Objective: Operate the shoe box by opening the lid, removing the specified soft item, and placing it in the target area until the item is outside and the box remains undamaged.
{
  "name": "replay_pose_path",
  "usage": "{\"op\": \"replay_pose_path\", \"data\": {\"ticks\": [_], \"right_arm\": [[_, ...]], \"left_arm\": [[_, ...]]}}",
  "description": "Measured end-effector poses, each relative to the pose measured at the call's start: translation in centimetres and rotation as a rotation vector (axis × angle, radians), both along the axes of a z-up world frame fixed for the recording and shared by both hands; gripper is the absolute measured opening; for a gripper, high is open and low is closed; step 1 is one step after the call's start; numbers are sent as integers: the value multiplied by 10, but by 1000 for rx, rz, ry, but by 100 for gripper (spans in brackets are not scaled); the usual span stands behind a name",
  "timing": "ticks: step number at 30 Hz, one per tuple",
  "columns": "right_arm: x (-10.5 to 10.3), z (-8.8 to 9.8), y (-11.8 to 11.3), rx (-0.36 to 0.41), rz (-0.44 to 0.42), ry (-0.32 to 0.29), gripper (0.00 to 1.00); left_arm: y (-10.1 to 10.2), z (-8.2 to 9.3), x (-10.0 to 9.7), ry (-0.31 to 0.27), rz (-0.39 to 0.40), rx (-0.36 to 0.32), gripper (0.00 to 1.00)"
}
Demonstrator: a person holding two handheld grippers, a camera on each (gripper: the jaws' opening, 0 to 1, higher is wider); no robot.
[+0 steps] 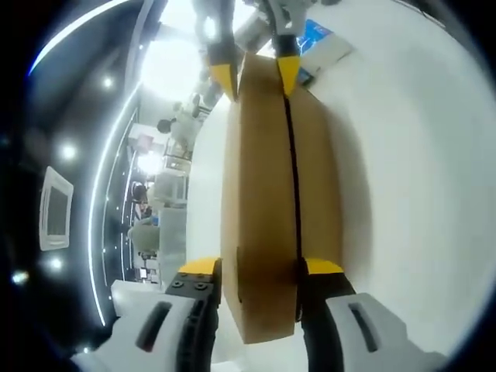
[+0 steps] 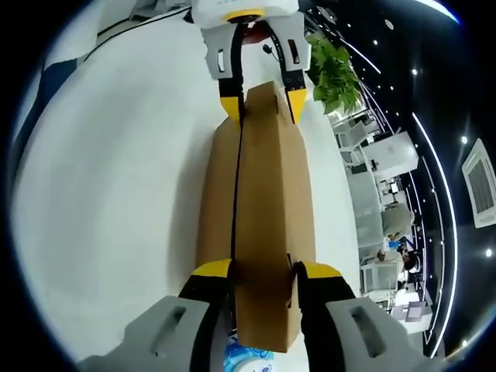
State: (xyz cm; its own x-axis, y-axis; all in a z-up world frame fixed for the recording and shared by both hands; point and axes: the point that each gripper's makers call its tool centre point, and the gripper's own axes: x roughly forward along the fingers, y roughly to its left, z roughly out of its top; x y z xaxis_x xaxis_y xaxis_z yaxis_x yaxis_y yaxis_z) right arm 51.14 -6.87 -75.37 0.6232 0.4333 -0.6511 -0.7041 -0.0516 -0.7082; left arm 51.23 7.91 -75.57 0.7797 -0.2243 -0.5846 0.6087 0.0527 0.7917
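A brown cardboard shoe box stands on the white table, its lid (image 1: 260,178) separated from the base (image 1: 319,170) by a dark seam. My left gripper (image 1: 261,267) is shut on the near end of the lid, its yellow-tipped jaws pressing on either side. At the far end, my right gripper (image 1: 255,74) clamps the lid as well. In the right gripper view the same lid (image 2: 271,186) runs away from my right gripper (image 2: 265,270) to the left gripper (image 2: 263,101), with the base (image 2: 219,186) on the left. The box's inside is hidden.
The white table (image 1: 411,178) spreads wide beside the box. A blue-and-white packet (image 1: 318,39) lies past the box's far end and appears again as a packet (image 2: 248,358) under my right jaws. A green plant (image 2: 337,74) and office desks (image 2: 387,163) stand beyond the table.
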Motion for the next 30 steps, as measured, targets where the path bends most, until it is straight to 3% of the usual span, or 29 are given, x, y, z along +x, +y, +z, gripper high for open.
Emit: {"op": "replay_pose_path", "data": {"ticks": [5, 30], "right_arm": [[1, -2, 0, 0, -11, 3, 31], [-4, -5, -2, 22, -14, 53, 32]], "left_arm": [[0, -3, -1, 2, -7, 13, 33], [0, 4, -3, 11, 13, -36, 44]]}}
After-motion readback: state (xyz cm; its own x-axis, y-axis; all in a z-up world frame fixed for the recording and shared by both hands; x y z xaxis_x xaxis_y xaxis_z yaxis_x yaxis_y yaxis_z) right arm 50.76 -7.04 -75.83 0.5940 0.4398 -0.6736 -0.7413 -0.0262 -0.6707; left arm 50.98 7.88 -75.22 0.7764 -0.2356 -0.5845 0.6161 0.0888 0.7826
